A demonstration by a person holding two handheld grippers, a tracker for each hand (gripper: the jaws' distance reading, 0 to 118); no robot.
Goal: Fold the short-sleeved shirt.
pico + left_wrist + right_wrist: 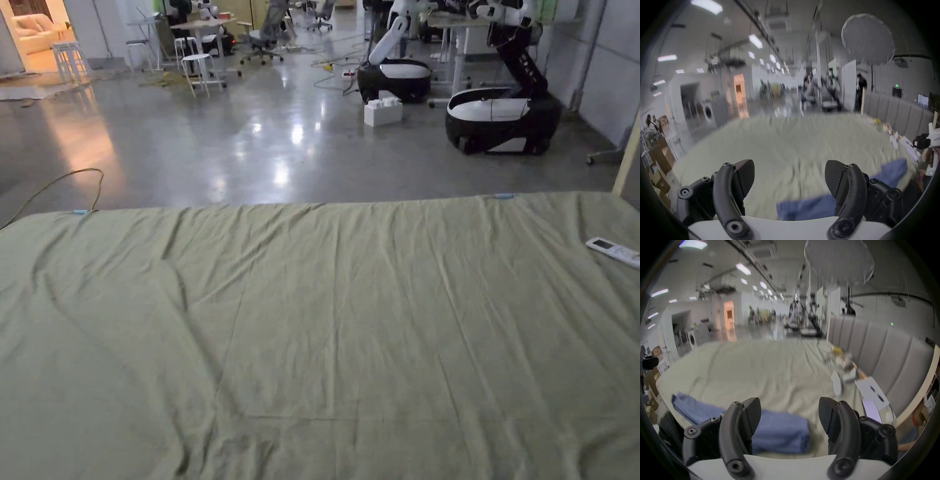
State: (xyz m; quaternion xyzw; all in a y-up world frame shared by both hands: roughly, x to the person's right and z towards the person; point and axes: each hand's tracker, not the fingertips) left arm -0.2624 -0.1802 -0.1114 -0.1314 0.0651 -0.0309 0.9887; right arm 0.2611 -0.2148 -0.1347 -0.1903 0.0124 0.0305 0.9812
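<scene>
Below your right tool (789,414), the blue shirt (778,433) lies bundled on the green bedsheet (325,325). Both it and your left tool (789,177) gape wide, empty. Folding looks unstarted; next, spread the shirt flat.

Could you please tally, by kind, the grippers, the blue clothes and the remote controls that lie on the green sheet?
Grippers, both open: 2, left gripper and right gripper
Blue shirt: 1
White remote control: 1
Green sheet: 1
Total: 5
</scene>
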